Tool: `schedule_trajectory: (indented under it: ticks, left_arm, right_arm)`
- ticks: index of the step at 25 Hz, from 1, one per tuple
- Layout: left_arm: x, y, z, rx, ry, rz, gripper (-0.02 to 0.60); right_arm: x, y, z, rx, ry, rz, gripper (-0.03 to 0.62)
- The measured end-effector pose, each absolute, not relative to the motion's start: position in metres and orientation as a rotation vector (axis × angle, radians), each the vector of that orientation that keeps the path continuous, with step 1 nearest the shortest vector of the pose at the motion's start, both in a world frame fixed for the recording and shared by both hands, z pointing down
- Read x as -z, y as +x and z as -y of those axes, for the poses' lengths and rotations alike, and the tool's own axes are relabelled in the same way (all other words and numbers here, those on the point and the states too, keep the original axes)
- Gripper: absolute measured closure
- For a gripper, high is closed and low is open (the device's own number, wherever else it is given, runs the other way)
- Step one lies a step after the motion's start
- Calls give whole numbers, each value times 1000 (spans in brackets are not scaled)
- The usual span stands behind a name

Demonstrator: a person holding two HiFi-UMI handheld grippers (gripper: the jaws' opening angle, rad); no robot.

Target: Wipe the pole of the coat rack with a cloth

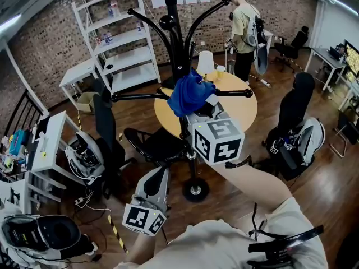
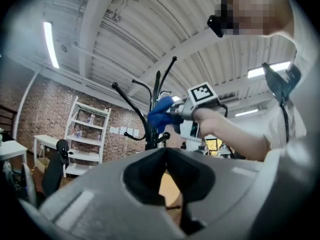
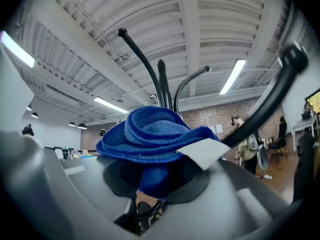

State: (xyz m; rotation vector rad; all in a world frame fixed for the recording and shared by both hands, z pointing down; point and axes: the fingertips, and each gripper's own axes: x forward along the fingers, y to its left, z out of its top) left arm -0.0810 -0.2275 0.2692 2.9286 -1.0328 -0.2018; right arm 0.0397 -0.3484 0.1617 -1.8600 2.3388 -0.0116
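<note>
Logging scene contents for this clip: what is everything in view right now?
coat rack: one, black, centre
cloth: one, blue, at the rack's pole
table: one, round, yellow, behind the rack
shelf: one, white, by the brick wall
chairs: several, black, around the table
backpack: one, grey and black, on the floor at right
bystander: one, light shirt, far side
left hand-held gripper: one, grey, low, shut, empty
right hand-held gripper: one, grey, shut on the cloth
</note>
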Motion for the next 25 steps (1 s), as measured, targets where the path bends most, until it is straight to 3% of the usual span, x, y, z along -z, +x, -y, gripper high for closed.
schedule_trajectory:
  ticks: [4, 12, 25]
  left_arm:
    - [-266, -80, 231, 199, 2939, 1043, 581]
    - [-239, -80, 260, 277, 2958, 1144, 581]
    - [-246, -129, 325, 284, 3127, 699, 581]
  right_arm:
    - [-168, 38, 344, -14, -1824, -2312, 497]
    - [-113, 40, 241, -512, -1665, -2304, 497]
    - [-159, 1, 241, -420, -2103, -2084, 497]
